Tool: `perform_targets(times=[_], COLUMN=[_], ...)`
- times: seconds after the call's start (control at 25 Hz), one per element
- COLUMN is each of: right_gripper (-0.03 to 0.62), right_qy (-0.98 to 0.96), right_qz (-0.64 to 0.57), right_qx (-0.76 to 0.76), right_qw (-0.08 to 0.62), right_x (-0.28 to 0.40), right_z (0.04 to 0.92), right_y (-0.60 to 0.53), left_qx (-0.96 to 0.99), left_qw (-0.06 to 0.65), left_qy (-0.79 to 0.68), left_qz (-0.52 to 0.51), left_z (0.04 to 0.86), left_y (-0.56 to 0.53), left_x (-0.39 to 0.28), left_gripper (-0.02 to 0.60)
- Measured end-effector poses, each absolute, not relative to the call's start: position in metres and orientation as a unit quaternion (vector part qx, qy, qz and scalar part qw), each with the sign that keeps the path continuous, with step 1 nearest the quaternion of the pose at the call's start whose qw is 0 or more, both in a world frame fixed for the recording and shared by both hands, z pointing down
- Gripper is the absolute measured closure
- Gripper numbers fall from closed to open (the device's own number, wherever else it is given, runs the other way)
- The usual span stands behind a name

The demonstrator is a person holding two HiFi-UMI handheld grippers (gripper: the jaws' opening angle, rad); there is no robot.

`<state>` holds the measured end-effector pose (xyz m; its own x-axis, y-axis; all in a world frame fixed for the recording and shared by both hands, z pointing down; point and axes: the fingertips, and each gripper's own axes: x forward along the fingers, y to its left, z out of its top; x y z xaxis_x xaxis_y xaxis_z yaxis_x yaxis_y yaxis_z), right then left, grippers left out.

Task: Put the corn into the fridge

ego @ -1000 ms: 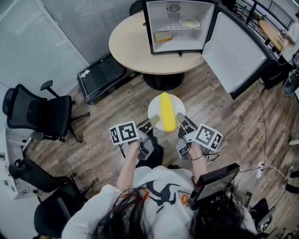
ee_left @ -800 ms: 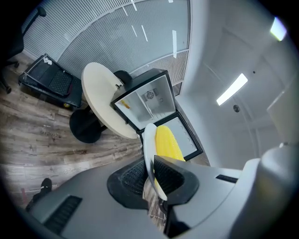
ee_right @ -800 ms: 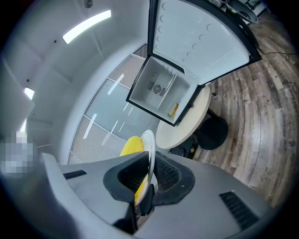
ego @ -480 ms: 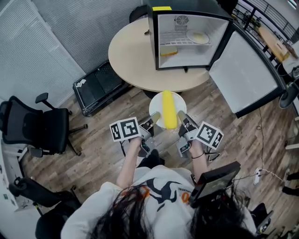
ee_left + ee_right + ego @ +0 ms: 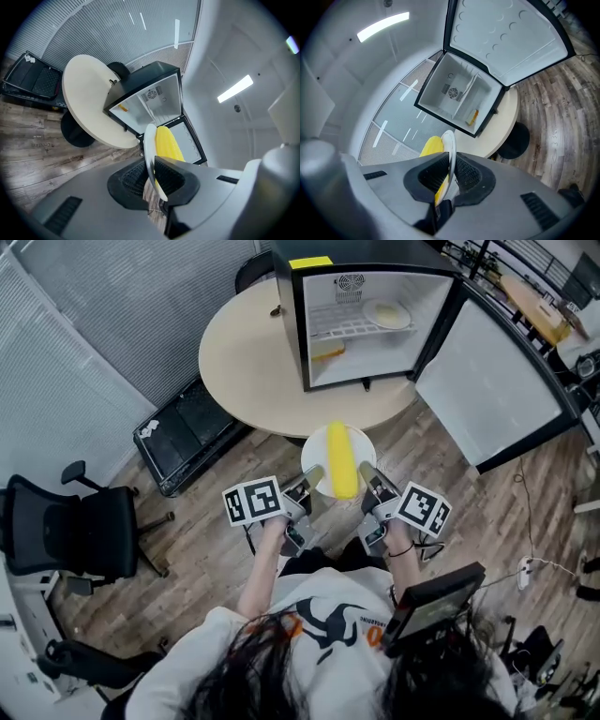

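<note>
A yellow corn cob [image 5: 340, 460] lies on a small white plate [image 5: 317, 451] held in the air in front of the round table. My left gripper [image 5: 313, 474] is shut on the plate's left rim and my right gripper [image 5: 365, 473] is shut on its right rim. In the left gripper view the plate [image 5: 150, 159] stands edge-on between the jaws with the corn [image 5: 167, 144] behind it. In the right gripper view the plate [image 5: 450, 154] is pinched the same way, beside the corn [image 5: 431, 146]. The mini fridge [image 5: 370, 315] stands on the table with its door [image 5: 487, 385] swung open to the right.
The round beige table [image 5: 244, 362] carries the fridge. Inside, a wire shelf holds a plate [image 5: 386, 313] and a yellow item [image 5: 326, 351] lies below. A black case [image 5: 183, 432] sits on the wood floor at the left; an office chair [image 5: 70, 531] stands further left.
The plate with the corn has come closer to the table and the open fridge, which now sit lower and nearer in the head view. Both grippers keep their hold on the rim.
</note>
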<state>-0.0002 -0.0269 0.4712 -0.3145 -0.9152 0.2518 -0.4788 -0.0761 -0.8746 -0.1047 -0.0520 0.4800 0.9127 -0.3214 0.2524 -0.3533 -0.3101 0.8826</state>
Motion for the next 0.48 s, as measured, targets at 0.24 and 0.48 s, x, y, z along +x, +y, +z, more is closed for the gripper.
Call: perform_targets(times=[0.24, 0.48], right_gripper=[0.566, 0.566], right_qy=[0.633, 0.635], right_qz=[-0.500, -0.502], right_qx=[-0.550, -0.548], right_qw=[0.218, 0.212], right_x=[0.008, 0.019], right_z=[0.476, 0.479], right_y=[-0.039, -0.067], left_qx=[0.804, 0.803], left_qw=[0.558, 0.558], left_qy=[-0.204, -0.209], left_qz=[0.016, 0.014], left_z=[0.485, 0.488], left_y=[-0.064, -0.092], left_x=[-0.096, -0.085], left_gripper=[0.543, 0.543])
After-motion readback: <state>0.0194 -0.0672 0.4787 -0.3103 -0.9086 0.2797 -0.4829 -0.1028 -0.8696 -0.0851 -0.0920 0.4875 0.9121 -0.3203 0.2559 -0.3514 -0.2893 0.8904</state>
